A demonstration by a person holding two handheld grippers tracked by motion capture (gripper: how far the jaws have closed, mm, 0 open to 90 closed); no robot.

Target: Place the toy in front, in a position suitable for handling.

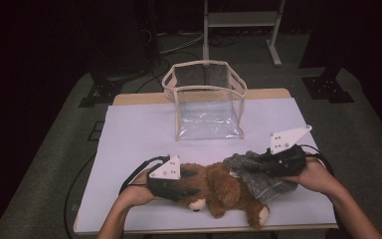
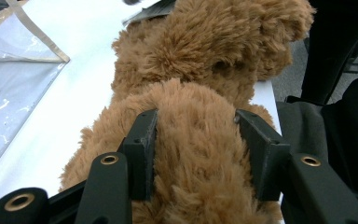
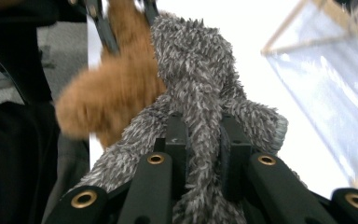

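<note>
A brown plush bear [image 1: 224,191] lies on its side near the front edge of the white table [image 1: 139,134]. My left gripper [image 1: 191,181] is shut on the bear's head end; in the left gripper view its jaws squeeze the brown fur [image 2: 196,154] between them. A grey fuzzy garment [image 1: 258,177] covers the bear's upper right part. My right gripper [image 1: 251,168] is shut on a fold of that grey cloth [image 3: 203,140], which rises between its jaws, with the bear's brown fur [image 3: 116,93] behind it.
A clear plastic bag with beige trim [image 1: 206,99] stands open at the back middle of the table. The table's front edge runs just below the bear. Dark floor, cables and a metal stand's legs [image 1: 241,30] lie beyond the table.
</note>
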